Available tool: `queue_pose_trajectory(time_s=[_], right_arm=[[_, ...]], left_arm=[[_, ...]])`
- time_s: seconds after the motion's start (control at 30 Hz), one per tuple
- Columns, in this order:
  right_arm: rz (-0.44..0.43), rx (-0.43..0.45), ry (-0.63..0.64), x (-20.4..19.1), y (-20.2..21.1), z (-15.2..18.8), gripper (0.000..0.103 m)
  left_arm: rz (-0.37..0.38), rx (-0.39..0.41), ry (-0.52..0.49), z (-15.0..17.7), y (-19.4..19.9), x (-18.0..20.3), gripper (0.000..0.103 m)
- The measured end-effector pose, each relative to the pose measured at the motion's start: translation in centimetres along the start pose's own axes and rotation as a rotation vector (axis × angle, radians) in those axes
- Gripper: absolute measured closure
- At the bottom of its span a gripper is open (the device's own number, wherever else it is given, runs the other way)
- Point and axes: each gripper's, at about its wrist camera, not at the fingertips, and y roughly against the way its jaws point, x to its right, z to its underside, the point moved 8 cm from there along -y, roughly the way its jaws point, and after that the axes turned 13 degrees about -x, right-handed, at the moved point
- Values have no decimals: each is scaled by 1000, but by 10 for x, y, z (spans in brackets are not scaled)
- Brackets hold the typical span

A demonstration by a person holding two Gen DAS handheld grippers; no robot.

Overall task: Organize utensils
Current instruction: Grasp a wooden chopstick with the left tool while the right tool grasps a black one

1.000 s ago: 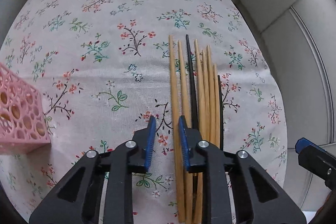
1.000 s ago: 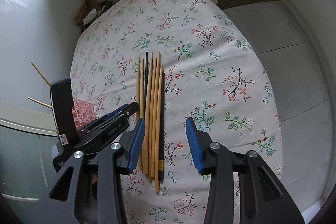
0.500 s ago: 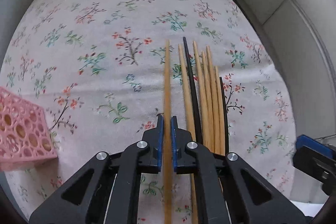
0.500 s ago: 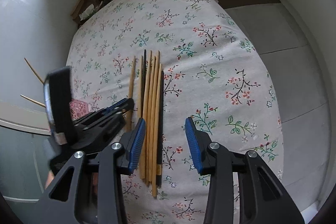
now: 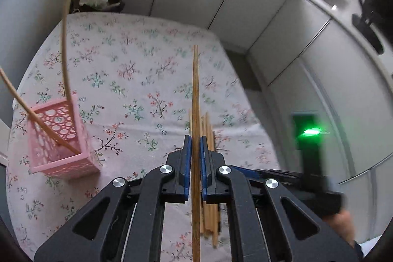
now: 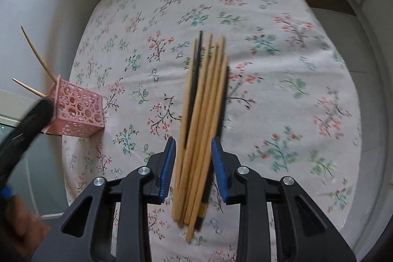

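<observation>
One pink holder [image 5: 60, 139] at the counter's [image 5: 137, 80] left carries two chopsticks [image 5: 64, 41]. Left tongs [image 5: 195, 158] are clenched on one wooden chopstick [image 5: 195, 100], lifted. Right tongs [image 6: 194, 163] gape wide around the bundle [image 6: 203, 114]: six wooden, two black, lying flat.

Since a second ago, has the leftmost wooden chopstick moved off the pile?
Yes. The wooden chopstick is clamped in the left gripper and lifted above the chopstick pile, which stays on the floral tablecloth.
</observation>
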Motion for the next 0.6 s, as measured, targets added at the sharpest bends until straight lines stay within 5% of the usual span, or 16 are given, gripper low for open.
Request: queue_pose_trajectory(time_s=[0.3, 0.6], right_arm=[[56, -31, 15, -12, -32, -14, 98], [83, -33, 10, -15, -37, -28, 94]], left_arm=[[25, 46, -19, 4, 27, 1, 97], [19, 61, -15, 4, 37, -8, 97]])
